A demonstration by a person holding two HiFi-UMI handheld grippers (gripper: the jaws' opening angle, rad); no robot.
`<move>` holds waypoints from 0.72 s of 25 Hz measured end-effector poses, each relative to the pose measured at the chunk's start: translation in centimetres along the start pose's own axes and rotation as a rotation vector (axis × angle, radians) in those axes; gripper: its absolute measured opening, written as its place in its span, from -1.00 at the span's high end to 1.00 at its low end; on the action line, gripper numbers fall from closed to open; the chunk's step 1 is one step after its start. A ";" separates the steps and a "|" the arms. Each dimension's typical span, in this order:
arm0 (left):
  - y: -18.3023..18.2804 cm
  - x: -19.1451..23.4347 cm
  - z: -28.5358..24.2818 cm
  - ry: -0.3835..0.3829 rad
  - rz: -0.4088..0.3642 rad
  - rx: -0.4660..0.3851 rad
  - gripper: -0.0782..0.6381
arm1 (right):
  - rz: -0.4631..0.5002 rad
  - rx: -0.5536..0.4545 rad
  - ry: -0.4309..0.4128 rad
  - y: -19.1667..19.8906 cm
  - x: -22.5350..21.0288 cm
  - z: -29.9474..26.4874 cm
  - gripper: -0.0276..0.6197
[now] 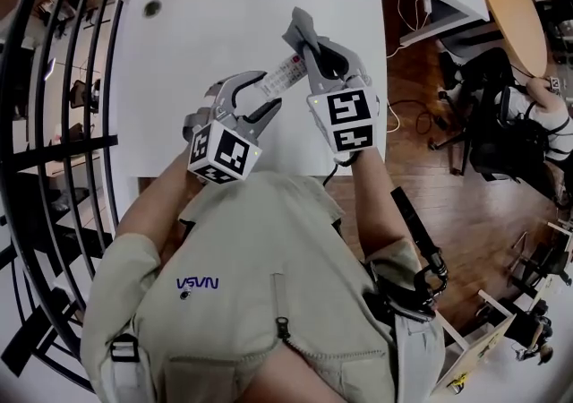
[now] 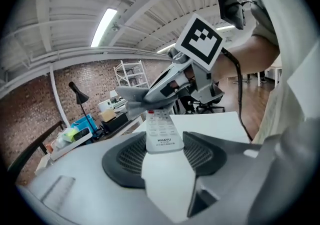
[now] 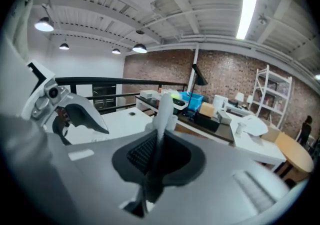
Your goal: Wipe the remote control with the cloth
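Nearest the person, the left hand-held gripper [image 1: 253, 98] grasps the near end of the white remote control [image 1: 281, 76], raised above the white table [image 1: 197, 34]. The remote's long axis runs away and rightward from those jaws. At its far end, the right hand-held gripper [image 1: 309, 41] is clenched on the grey cloth [image 1: 298, 27], which appears to touch the remote's far tip.

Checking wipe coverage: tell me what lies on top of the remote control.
The cloth, pinched by the right gripper, drapes over the far end of the remote control. Keys nearer the left gripper show; those beneath the cloth are covered.
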State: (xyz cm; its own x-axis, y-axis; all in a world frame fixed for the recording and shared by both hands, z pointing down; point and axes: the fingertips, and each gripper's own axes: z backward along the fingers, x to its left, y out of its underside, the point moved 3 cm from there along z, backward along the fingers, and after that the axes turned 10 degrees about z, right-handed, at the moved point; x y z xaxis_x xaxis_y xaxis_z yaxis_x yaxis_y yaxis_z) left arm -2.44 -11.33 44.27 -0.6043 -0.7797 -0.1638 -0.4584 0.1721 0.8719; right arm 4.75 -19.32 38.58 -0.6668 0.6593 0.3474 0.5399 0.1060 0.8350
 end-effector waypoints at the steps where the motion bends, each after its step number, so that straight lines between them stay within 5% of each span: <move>1: -0.1 0.0 0.0 -0.003 -0.010 -0.001 0.11 | 0.005 0.005 -0.028 -0.1 0.7 -0.1 0.86; 6: -0.2 0.1 -0.1 -0.004 0.005 -0.007 0.11 | -0.011 -0.037 -0.222 -1.3 6.7 0.1 0.86; 9: 0.2 0.1 0.1 -0.004 0.037 -0.013 0.11 | -0.066 -0.084 -0.271 -2.0 8.0 0.7 0.86; 14: -0.8 0.3 0.9 0.057 0.155 -0.088 0.11 | -0.158 -0.168 -0.064 -2.4 1.9 2.8 0.86; 18: -1.7 0.3 1.8 0.090 0.209 -0.163 0.11 | -0.120 -0.101 0.042 -0.4 -1.9 3.0 0.86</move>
State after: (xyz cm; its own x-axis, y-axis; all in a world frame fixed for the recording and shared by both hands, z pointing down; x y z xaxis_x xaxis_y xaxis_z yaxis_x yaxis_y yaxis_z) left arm -3.05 -10.79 41.90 -0.6113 -0.7889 0.0622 -0.2151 0.2413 0.9463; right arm 7.30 -18.35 36.29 -0.7458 0.6142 0.2581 0.4017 0.1054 0.9097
